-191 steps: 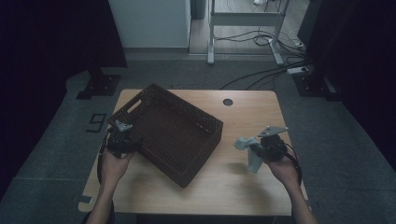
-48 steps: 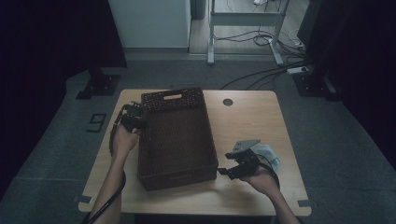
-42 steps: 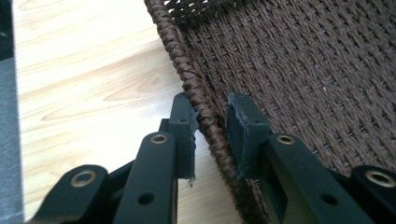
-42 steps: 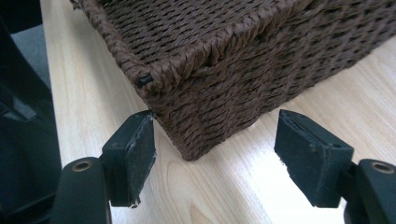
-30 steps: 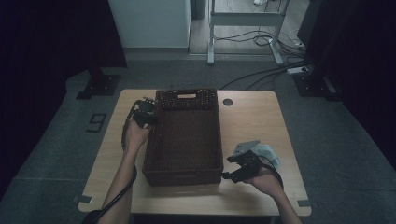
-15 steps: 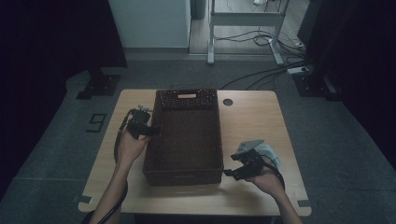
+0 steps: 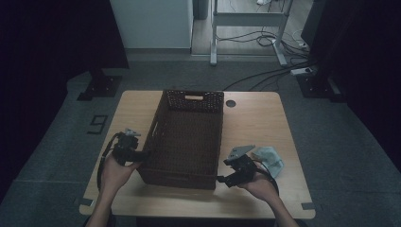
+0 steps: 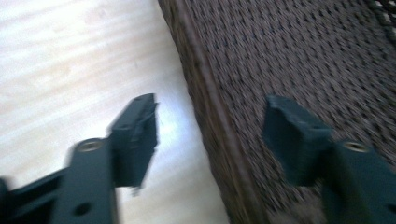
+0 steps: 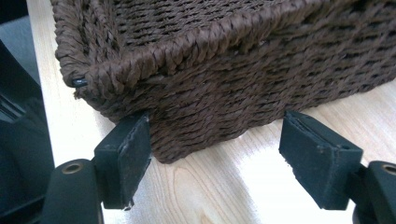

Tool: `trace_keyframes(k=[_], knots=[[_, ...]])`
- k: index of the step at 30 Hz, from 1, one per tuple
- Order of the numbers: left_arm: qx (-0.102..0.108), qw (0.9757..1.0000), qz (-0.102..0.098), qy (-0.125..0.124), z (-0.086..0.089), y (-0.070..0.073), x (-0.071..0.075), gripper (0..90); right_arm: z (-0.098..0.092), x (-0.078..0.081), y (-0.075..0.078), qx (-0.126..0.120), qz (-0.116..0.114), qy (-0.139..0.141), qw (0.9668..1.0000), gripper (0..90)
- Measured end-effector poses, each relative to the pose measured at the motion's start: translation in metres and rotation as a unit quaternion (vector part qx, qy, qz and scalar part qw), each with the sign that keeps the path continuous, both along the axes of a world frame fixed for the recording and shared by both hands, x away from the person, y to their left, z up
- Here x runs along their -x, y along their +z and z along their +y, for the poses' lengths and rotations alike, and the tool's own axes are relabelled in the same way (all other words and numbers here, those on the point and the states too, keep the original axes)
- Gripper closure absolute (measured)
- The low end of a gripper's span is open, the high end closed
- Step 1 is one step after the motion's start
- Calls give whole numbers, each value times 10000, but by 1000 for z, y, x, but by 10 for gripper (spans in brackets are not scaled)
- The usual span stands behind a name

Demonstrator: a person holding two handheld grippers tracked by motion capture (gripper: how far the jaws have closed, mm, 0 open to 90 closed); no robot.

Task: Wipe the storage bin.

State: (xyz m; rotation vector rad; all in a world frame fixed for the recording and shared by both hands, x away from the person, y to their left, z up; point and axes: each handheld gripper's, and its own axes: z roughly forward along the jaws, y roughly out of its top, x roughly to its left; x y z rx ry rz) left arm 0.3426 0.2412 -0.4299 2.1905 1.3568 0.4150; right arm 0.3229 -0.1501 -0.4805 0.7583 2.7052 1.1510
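A brown wicker basket [image 7: 187,137] stands lengthwise in the middle of the wooden table [image 7: 257,123]. My left gripper [image 7: 144,154] is at its left wall near the front corner. In the left gripper view the gripper [image 8: 210,116] straddles the basket's rim [image 8: 205,112], one jaw over the table and one over the inside. Its jaws have just been closing a little, and the pads stand clear of the wall. My right gripper [image 7: 221,179] points at the front right corner. There the gripper [image 9: 219,140] is open, its left pad [image 9: 133,154] against the corner [image 9: 187,126].
A crumpled grey-blue cloth [image 7: 270,158] lies on the table just right of my right hand. A dark round hole [image 7: 230,103] sits in the tabletop near the basket's far right corner. Cables and a metal stand [image 7: 246,19] are on the floor beyond the table.
My left hand has slid along the basket's left side from the far end to the near corner, and its jaws have opened. The basket and the right hand have barely shifted.
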Motion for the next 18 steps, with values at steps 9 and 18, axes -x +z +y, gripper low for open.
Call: trace_keyframes(k=[9, 18], knots=[[-195, 9993, 280, -164, -3, -10, 7, 645, -36, -11, -1, 238, -202, -752, 9967, 199], [-99, 9995, 302, -42, 8, -12, -1, 773, -91, -25, -6, 682, -564, -1879, 9782, 191]])
